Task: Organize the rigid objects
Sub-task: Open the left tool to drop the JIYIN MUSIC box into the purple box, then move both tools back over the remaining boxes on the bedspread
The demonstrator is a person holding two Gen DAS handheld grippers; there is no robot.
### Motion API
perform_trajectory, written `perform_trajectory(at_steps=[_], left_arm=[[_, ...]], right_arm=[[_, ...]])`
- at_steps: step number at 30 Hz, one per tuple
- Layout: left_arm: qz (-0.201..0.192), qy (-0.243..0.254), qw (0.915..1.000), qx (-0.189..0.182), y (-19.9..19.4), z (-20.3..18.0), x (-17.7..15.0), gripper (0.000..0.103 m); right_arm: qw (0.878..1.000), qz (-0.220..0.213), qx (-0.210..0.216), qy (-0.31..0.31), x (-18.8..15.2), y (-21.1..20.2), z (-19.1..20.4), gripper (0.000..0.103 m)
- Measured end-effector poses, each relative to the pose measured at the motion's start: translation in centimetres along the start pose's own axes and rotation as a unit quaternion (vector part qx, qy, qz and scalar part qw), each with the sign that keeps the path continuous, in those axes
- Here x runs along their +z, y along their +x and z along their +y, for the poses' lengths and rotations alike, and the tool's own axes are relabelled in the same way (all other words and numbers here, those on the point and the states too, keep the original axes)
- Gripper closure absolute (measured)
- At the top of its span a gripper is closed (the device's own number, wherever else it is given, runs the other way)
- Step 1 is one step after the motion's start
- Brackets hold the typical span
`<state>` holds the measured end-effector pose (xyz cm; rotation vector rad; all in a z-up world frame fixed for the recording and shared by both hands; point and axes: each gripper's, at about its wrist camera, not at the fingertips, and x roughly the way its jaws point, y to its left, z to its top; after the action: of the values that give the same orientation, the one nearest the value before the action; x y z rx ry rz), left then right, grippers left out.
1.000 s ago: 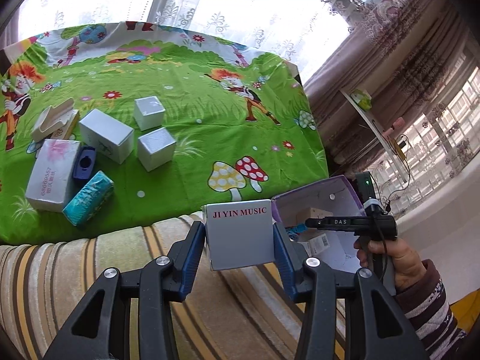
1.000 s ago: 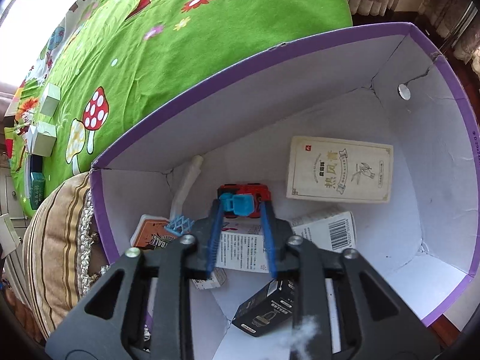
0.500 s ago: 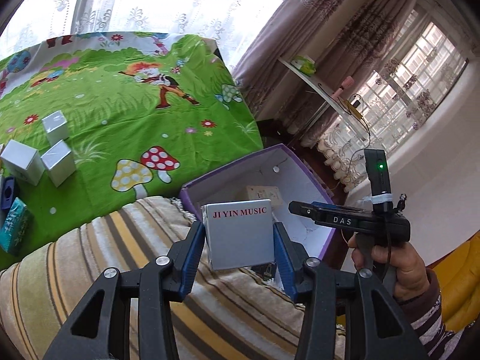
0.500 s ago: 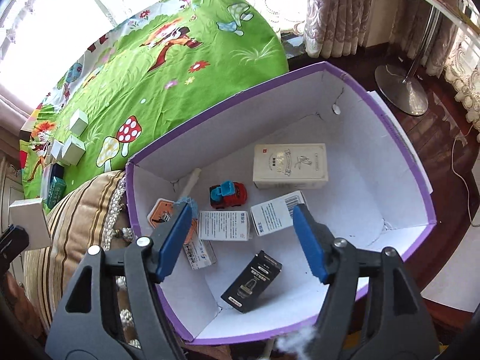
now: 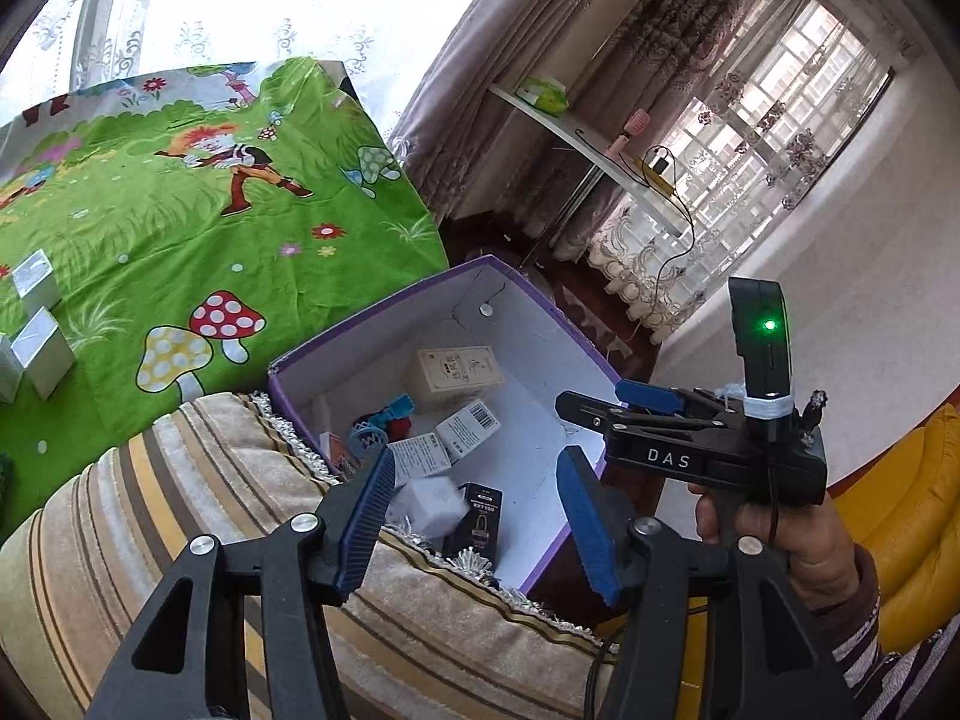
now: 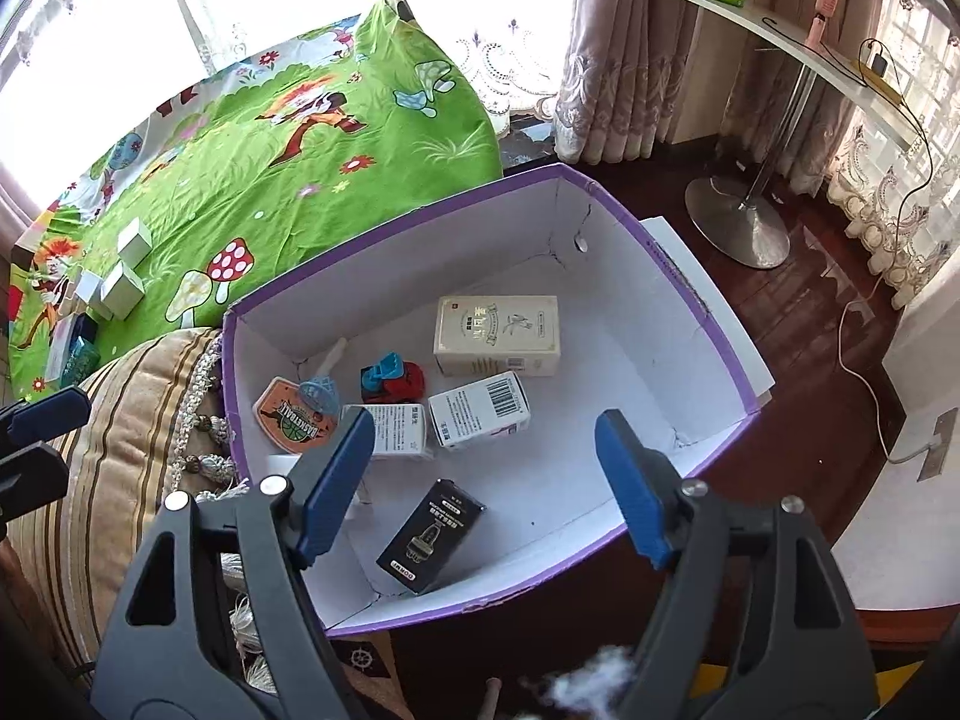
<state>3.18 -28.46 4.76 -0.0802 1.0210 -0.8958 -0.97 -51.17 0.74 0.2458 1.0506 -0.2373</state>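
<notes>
**Both grippers empty above the purple box**

The left gripper [image 5: 474, 516] hangs over the near corner of the purple box [image 5: 420, 300], its blue fingers [image 5: 366, 516] spreading wider with nothing between them. Seen through the gap, a white box [image 5: 433, 499] lies tilted in the box's near corner, just beside a black carton [image 5: 480, 519].

The right gripper [image 6: 480, 480] points down into the same box [image 6: 384, 234], its fingers [image 6: 336, 480] also opening and empty. In the left view it shows side-on [image 5: 600, 405], held in a hand [image 5: 786, 546] with a striped sleeve [image 5: 888, 654].

On the box's white floor lie a cream carton [image 6: 497, 335], a white barcode box [image 6: 480, 409] touching another white box [image 6: 401, 429], a red and blue toy car [image 6: 393, 381], a small basketball hoop toy [image 6: 294, 414] and the black carton [image 6: 432, 534], which is set apart nearer the front wall.

The box stands on a dark floor [image 6: 798, 324] against a striped cushion [image 6: 120, 420]. Behind lies a green cartoon sheet [image 6: 270, 150], with several silver-white boxes [image 6: 123, 291] grouped at its far left, well apart from the purple box.
</notes>
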Motion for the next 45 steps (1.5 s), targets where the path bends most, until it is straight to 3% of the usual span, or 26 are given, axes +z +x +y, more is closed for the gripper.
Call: perform_trajectory(at_steps=[5, 16, 29, 45], left_arm=[[-0.018, -0.016, 0.9995, 0.023, -1.4, 1.7, -0.2, 0.046], [-0.060, -0.056, 0.9938, 0.075, -5.4, 6.1, -1.3, 0.046], [-0.100, -0.148, 0.9758, 0.127, -10.7, 13.8, -3.9, 0.046], [-0.116, -0.203, 0.9528, 0.194, -15.8, 20.6, -6.4, 0.046]], right_arm=[[1.000, -0.008, 0.001, -0.011, 0.2, -0.5, 1.1, 0.024], [0.998, -0.025, 0.047, -0.045, 0.9, -1.8, 5.7, 0.022], [0.989, -0.024, 0.090, -0.113, 1.3, -1.9, 12.8, 0.022], [0.974, -0.011, 0.136, -0.181, 1.7, -1.0, 20.3, 0.022]])
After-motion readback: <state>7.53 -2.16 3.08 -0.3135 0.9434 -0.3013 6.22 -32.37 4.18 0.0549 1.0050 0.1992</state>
